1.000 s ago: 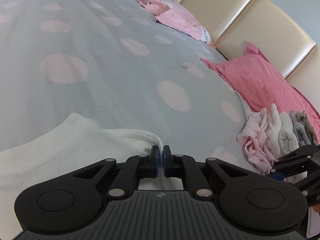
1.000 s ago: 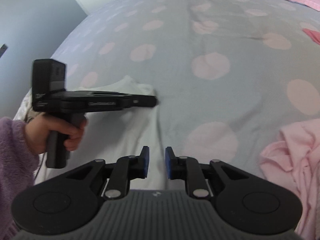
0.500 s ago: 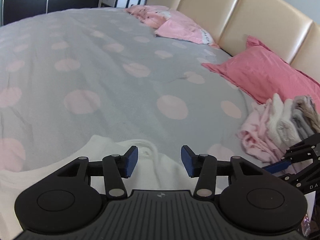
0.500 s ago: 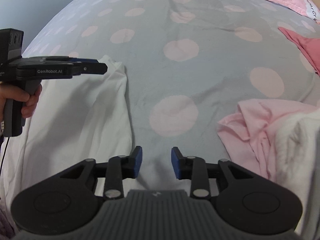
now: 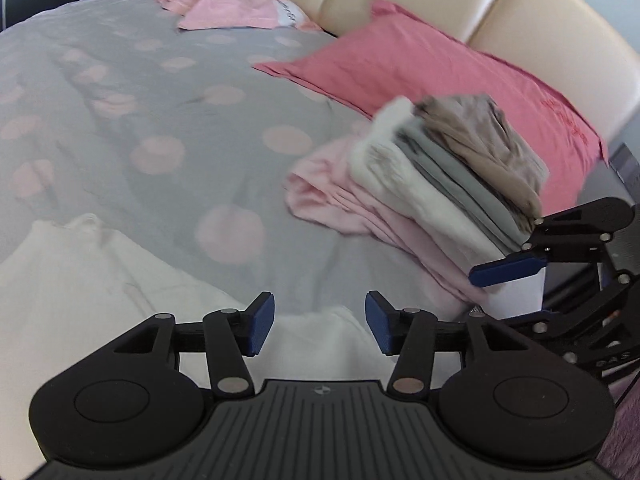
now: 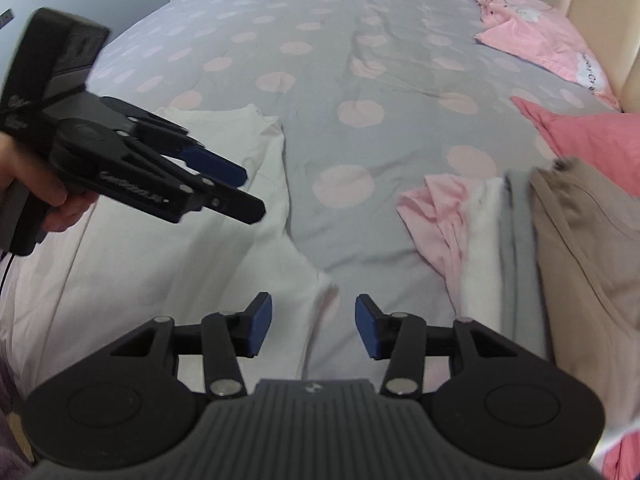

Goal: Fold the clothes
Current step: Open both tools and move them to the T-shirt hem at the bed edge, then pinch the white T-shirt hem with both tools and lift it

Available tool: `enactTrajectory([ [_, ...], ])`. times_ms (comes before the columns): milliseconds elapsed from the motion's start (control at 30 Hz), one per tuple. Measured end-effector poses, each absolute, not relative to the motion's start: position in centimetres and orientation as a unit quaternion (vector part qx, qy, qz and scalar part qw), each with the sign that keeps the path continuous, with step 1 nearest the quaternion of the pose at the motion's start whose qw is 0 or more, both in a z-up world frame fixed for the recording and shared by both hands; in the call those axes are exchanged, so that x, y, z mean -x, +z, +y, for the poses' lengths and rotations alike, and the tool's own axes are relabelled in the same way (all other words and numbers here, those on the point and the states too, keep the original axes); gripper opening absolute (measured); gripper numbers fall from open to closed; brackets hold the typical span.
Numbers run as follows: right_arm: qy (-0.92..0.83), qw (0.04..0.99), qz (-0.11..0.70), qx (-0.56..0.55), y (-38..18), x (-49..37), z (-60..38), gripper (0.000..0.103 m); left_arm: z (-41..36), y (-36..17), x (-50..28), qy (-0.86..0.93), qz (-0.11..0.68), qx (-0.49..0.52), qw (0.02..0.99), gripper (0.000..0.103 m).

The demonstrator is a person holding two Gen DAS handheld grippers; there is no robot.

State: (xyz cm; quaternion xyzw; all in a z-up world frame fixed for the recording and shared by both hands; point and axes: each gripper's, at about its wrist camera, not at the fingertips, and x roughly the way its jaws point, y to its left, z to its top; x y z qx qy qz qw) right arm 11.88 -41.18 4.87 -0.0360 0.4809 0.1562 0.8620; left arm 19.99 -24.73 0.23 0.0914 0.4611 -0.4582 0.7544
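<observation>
Both grippers agape above white shirt (image 6: 168, 264)

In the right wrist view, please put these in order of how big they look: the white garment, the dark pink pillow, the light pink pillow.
As they look in this view:
1. white garment, largest by far
2. dark pink pillow
3. light pink pillow

The pillows look close in size; the dark pink one is cut off by the frame edge and nearer, so that order is unsure.

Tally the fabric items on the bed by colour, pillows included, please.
White: 2, the spread white shirt and the white layer in the folded pile
Light pink: 2, a pile garment and the far pillow
Grey: 1, pile layer
Tan: 1, top of pile
Deep pink: 1, near pillow
Total: 7
</observation>
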Motion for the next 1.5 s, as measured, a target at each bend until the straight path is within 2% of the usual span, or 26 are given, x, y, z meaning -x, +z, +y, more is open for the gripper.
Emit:
enactTrajectory([
  [100,0.162,0.866,0.469,0.056,4.9,-8.0,-41.7,0.056,-25.8,-0.3,-17.6,-0.458,0.461,-0.103,0.752,0.056],
  [133,0.162,0.864,0.472,0.068,4.7,-6.8,-41.6,0.062,-26.2,-0.5,-17.0,-0.458,0.465,-0.104,0.750,0.056],
  [167,0.163,0.860,0.477,0.077,4.4,-5.7,-41.6,0.064,-26.5,-0.8,-16.4,-0.459,0.468,-0.106,0.748,0.057],
  [433,0.211,0.792,0.573,0.008,-0.6,-0.9,-41.8,0.065,-29.0,-3.0,-14.9,-0.409,0.519,-0.085,0.746,0.054],
  [533,0.230,0.771,0.593,0.025,-2.3,0.0,-41.3,0.065,-30.2,-4.4,-15.7,-0.372,0.544,-0.094,0.746,0.053],
  [833,0.242,0.725,0.644,0.031,-7.4,0.1,-42.0,0.054,-30.5,-7.4,-17.1,-0.334,0.579,-0.082,0.739,0.050],
  [933,0.242,0.718,0.652,0.012,-8.4,0.5,-42.7,0.042,-30.8,-7.5,-17.4,-0.332,0.583,-0.080,0.738,0.050],
  [1133,0.253,0.708,0.659,-0.027,-9.3,0.2,-42.3,0.041,-31.9,-8.2,-17.7,-0.310,0.594,-0.074,0.739,0.052],
  [1167,0.252,0.709,0.658,-0.027,-9.1,0.2,-42.3,0.034,-32.1,-8.2,-17.6,-0.306,0.590,-0.084,0.743,0.046],
  [1200,0.250,0.710,0.658,-0.026,-9.0,0.3,-42.2,0.027,-32.2,-8.2,-17.5,-0.301,0.585,-0.097,0.747,0.032],
  [1233,0.249,0.711,0.657,-0.026,-8.9,0.4,-42.2,0.016,-32.2,-8.2,-17.5,-0.298,0.580,-0.106,0.750,0.027],
  [1300,0.246,0.713,0.656,-0.025,-8.6,0.6,-42.1,0.014,-31.9,-8.2,-17.5,-0.298,0.573,-0.112,0.755,0.015],
  [1367,0.243,0.715,0.655,-0.024,-8.3,0.8,-41.9,0.010,-31.4,-8.0,-17.5,-0.301,0.570,-0.105,0.757,0.011],
  [1500,0.238,0.718,0.653,-0.022,-7.8,1.1,-41.7,0.009,-30.8,-7.5,-17.3,-0.309,0.563,-0.091,0.761,0.005],
])
